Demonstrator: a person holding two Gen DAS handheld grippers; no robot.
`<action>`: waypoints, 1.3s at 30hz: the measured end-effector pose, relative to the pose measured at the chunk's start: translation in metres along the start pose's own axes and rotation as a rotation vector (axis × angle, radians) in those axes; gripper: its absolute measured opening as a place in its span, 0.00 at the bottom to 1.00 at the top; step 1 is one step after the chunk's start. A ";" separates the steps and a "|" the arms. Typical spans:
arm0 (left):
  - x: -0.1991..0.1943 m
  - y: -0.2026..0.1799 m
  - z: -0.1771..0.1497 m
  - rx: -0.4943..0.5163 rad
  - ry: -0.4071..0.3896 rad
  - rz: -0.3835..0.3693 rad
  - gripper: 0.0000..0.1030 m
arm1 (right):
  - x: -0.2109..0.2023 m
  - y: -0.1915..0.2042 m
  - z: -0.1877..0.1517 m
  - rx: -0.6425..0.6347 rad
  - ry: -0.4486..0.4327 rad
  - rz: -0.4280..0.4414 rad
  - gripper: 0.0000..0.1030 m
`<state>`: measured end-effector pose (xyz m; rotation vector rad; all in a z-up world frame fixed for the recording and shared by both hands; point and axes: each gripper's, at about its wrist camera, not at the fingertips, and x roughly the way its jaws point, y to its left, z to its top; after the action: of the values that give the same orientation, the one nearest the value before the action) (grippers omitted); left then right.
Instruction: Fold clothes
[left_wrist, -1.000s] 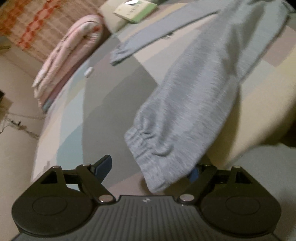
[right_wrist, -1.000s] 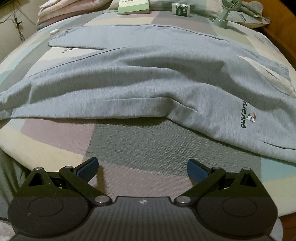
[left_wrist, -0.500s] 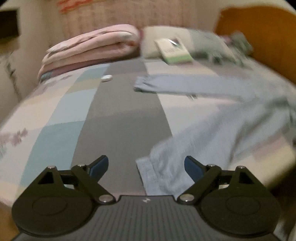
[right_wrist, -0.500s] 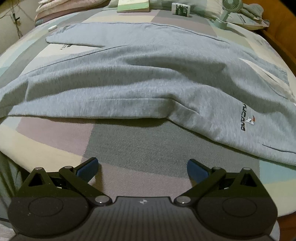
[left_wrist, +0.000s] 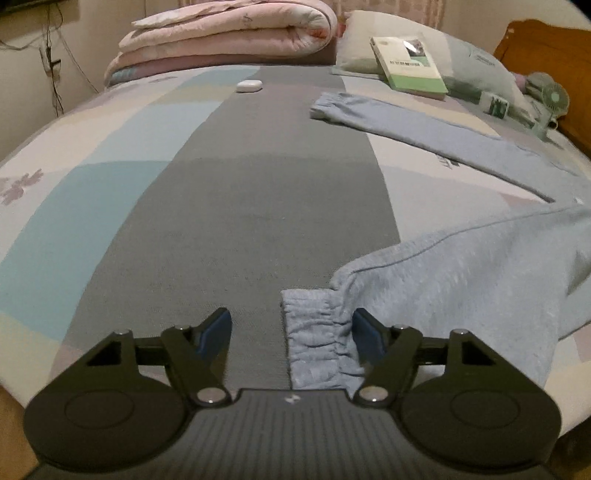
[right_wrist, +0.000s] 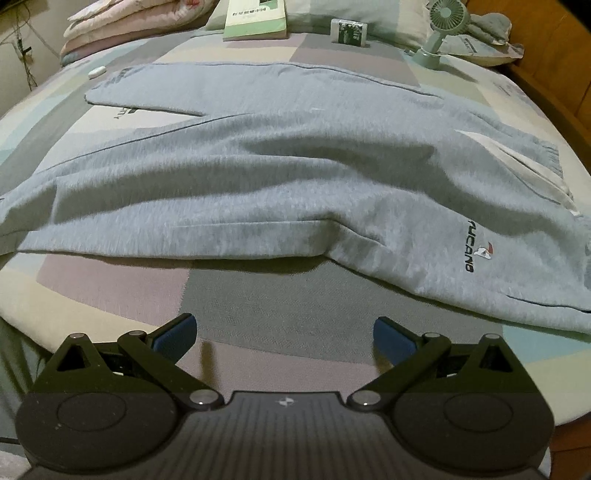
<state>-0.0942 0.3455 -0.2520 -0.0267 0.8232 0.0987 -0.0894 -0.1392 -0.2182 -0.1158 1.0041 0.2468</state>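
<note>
A home bedroom: patchwork-sheeted bed (left_wrist: 221, 206), folded quilt (left_wrist: 229, 33), pillow (left_wrist: 354, 48), wooden headboard (left_wrist: 546, 44).

Left gripper (left_wrist: 291, 332) tilted downward, jaws closing with fabric between — pads not yet pressing; right gripper (right_wrist: 284, 336) tilted downward, jaws wide apart, empty.

The trousers (right_wrist: 295, 177) lay spread across the bed (left_wrist: 229, 221), one leg nearer, the other farther. The near leg's cuff (left_wrist: 317, 339) sat at the near edge, between the left gripper's (left_wrist: 291, 332) closing jaws, beside the right pad. Far behind lay a folded quilt (left_wrist: 229, 37) at left, a book (left_wrist: 406, 62) on a pillow (left_wrist: 354, 48) right of it, and a fan (right_wrist: 439, 33) at far right. A small case (left_wrist: 249, 85) lay before the quilt.
</note>
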 end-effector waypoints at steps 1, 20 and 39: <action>-0.002 -0.003 0.000 0.004 0.001 -0.006 0.51 | 0.001 0.001 0.000 -0.002 0.002 -0.001 1.00; 0.005 0.010 0.056 0.058 -0.085 0.080 0.36 | 0.005 0.009 0.014 -0.010 -0.003 -0.042 1.00; -0.052 -0.065 0.060 0.349 -0.181 0.179 0.73 | 0.019 -0.002 -0.017 -0.079 -0.099 0.008 1.00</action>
<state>-0.0792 0.2803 -0.1746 0.3810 0.6519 0.1232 -0.0929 -0.1417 -0.2436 -0.1696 0.8964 0.2973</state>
